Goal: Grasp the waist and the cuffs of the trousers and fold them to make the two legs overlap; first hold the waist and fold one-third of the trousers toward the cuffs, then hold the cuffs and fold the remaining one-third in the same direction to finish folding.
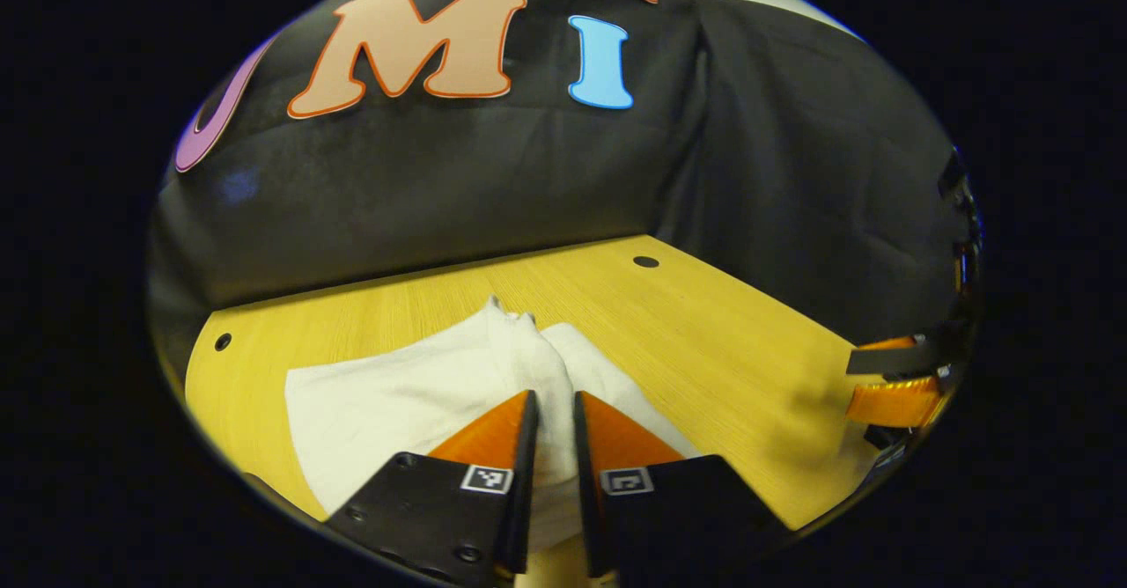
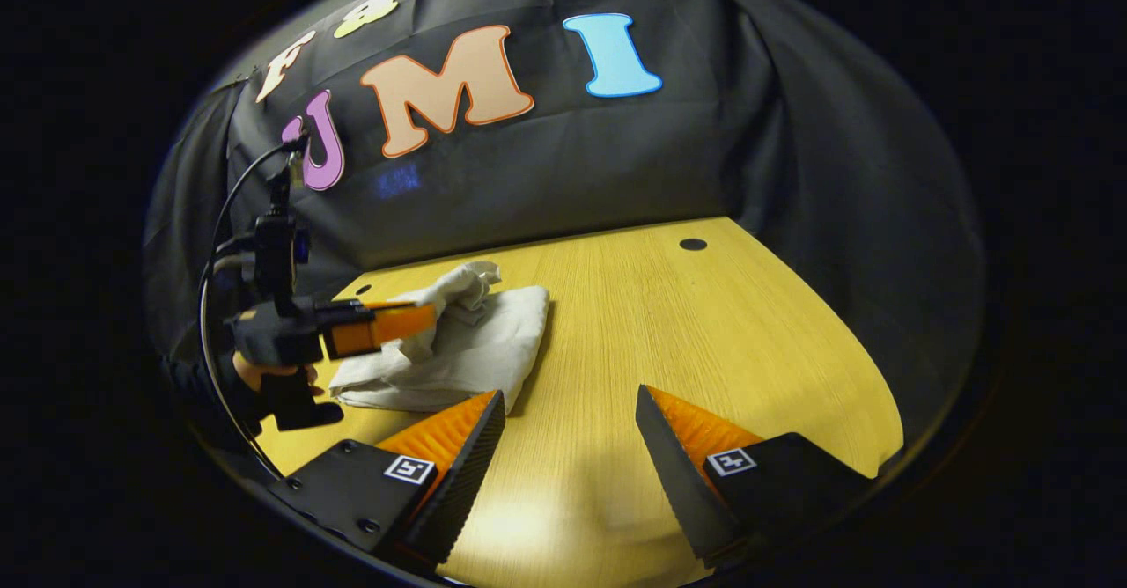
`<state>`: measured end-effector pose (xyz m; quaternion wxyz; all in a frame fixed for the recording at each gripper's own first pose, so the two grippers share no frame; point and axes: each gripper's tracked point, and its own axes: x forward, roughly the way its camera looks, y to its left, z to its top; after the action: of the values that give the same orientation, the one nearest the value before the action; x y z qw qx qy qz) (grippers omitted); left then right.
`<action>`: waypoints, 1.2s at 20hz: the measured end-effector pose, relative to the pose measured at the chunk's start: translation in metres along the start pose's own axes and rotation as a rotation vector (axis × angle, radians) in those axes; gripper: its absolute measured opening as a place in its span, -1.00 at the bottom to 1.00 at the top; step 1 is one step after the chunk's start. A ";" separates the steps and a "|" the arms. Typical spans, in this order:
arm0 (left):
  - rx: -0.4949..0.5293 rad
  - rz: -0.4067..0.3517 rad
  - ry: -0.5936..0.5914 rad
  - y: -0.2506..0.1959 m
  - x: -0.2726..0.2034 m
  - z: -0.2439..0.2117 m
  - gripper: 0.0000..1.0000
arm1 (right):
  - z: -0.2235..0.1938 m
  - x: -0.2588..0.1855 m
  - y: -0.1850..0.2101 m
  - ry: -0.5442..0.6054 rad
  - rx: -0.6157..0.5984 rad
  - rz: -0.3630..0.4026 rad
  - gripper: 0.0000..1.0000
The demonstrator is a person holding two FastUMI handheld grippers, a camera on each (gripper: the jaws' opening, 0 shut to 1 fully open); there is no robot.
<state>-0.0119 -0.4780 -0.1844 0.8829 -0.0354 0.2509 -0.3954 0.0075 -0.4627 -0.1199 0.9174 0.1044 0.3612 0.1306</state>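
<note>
Soft, light trousers [image 1: 414, 394] sag from the left hand-held gripper [image 1: 555, 412] pinching their bunched edge, while the right hand-held gripper [image 2: 570, 434] gapes empty beside the trousers.

Trousers [image 2: 467, 341] lie on the table [image 2: 704, 350] — left of the right claw [image 2: 570, 407].

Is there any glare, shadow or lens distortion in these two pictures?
Left gripper view: the table's straight edge bows from fisheye distortion; a soft shadow lies near the right tool. Right gripper view: a pale glare patch on the table between the tool's fingers; the trousers cast a dark shadow along their right edge.
</note>
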 end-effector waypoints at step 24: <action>0.022 0.666 -0.413 0.224 -0.290 0.119 0.92 | 0.219 -0.047 0.150 -0.570 -0.066 -0.012 0.92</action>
<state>0.0341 -0.1328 -0.0185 0.9951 -0.0215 0.0613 -0.0745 0.1014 -0.3570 0.1099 0.9855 0.1051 0.0850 0.1023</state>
